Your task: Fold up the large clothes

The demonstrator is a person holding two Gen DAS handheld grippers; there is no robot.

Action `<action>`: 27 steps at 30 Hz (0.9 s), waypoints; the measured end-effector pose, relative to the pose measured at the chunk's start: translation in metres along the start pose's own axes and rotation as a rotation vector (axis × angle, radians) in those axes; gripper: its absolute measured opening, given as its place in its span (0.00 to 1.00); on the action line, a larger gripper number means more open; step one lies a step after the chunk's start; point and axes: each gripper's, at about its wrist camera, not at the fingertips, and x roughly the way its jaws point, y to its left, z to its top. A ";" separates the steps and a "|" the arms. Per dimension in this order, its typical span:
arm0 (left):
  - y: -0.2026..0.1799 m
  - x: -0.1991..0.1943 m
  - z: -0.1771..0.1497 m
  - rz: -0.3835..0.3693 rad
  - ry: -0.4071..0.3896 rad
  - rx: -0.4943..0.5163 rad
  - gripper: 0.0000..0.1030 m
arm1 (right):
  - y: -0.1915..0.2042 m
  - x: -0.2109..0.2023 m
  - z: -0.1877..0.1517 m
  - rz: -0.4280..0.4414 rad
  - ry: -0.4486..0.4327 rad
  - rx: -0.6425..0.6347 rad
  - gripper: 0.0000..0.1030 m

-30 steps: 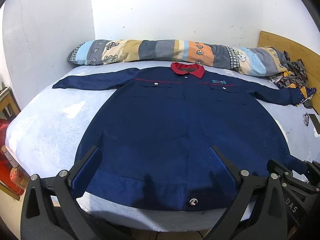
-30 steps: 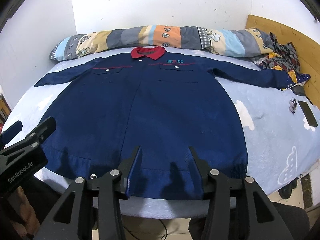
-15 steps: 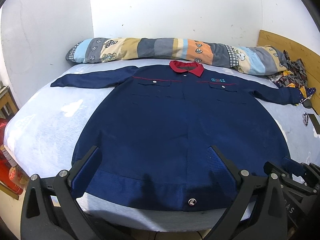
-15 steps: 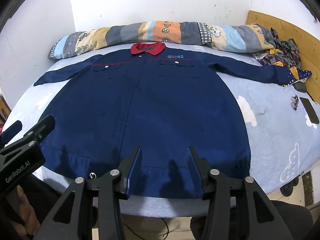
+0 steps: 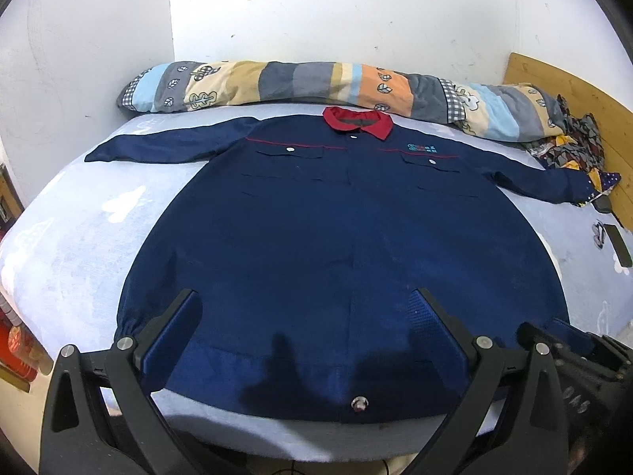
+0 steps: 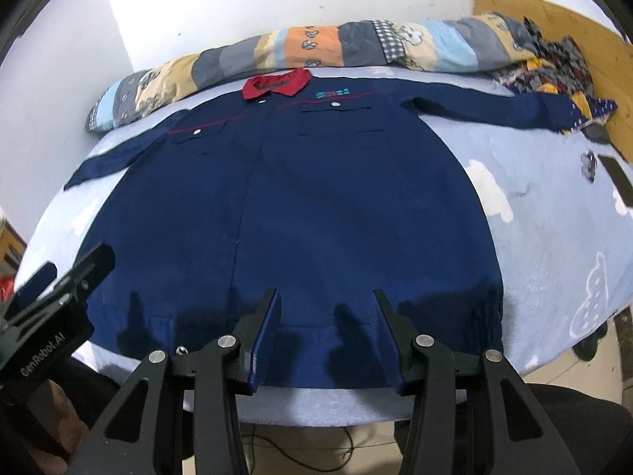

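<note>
A large navy work jacket with a red collar lies flat and face up on the bed, sleeves spread to both sides. Its hem, with a metal snap, runs along the near bed edge. My left gripper hovers over the hem's left half, open wide and empty. In the right wrist view the jacket looks tilted. My right gripper hangs over the hem's right part, open with nothing between its fingers. The left gripper shows at that view's left edge.
A light blue sheet covers the bed. A rolled patchwork quilt lies along the far wall. A pile of patterned clothes sits by the wooden board, and a dark phone lies at the right.
The right wrist view has rolled, so the bed now looks tilted, and the right gripper shifted slightly along the hem. The left gripper barely moved. Both stay open.
</note>
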 end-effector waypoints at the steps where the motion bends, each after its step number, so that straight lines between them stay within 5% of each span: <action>1: -0.001 0.003 0.003 -0.002 -0.001 0.000 1.00 | -0.007 -0.001 0.004 0.013 -0.003 0.023 0.47; 12: -0.045 0.070 0.058 -0.006 -0.012 0.131 1.00 | -0.142 -0.010 0.078 0.239 -0.035 0.439 0.53; 18: -0.074 0.102 0.084 -0.065 0.016 0.172 1.00 | -0.247 0.002 0.137 0.199 -0.077 0.564 0.65; 27: -0.105 0.102 0.083 -0.142 0.013 0.333 1.00 | -0.409 0.069 0.208 0.151 -0.181 0.828 0.69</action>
